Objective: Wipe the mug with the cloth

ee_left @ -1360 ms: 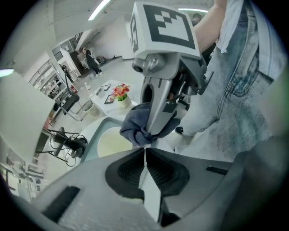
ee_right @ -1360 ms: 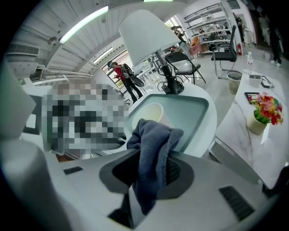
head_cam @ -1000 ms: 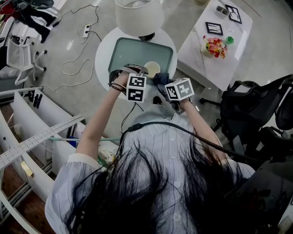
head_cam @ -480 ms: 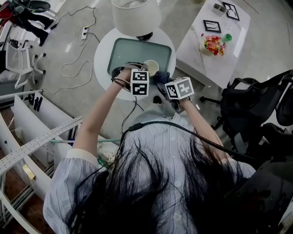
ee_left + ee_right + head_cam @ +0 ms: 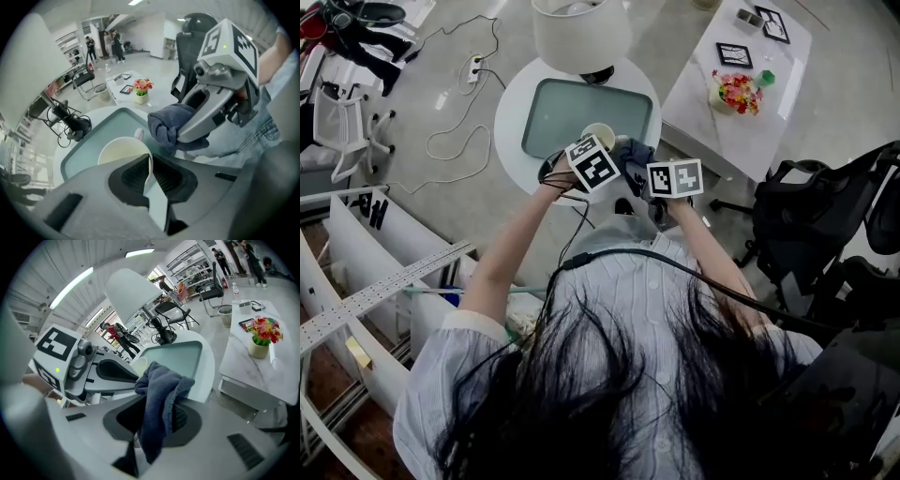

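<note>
A cream mug (image 5: 598, 137) stands over the teal tray (image 5: 553, 108). My left gripper (image 5: 592, 151) is shut on the mug (image 5: 119, 152). Its jaws have just been closing, and the rim wall is pinched between them (image 5: 149, 164). My right gripper (image 5: 635, 165) is shut on a dark blue cloth (image 5: 632, 153). The cloth is bunched and hangs from the jaws (image 5: 157, 413) just right of the mug. In the left gripper view the cloth (image 5: 168, 124) sits close beside the mug's handle side. Whether it touches the mug I cannot tell.
The tray lies on a round white table (image 5: 511, 103) with a white lamp (image 5: 581, 33) at its far edge. A white side table (image 5: 769, 112) with flowers (image 5: 741, 94) stands to the right, and a black chair (image 5: 825, 225) nearer. Cables (image 5: 455, 131) trail over the floor on the left.
The left gripper has rolled, so its marker cube now sits tilted, and it has shifted slightly toward the right gripper. The right gripper and cloth have hardly moved.
</note>
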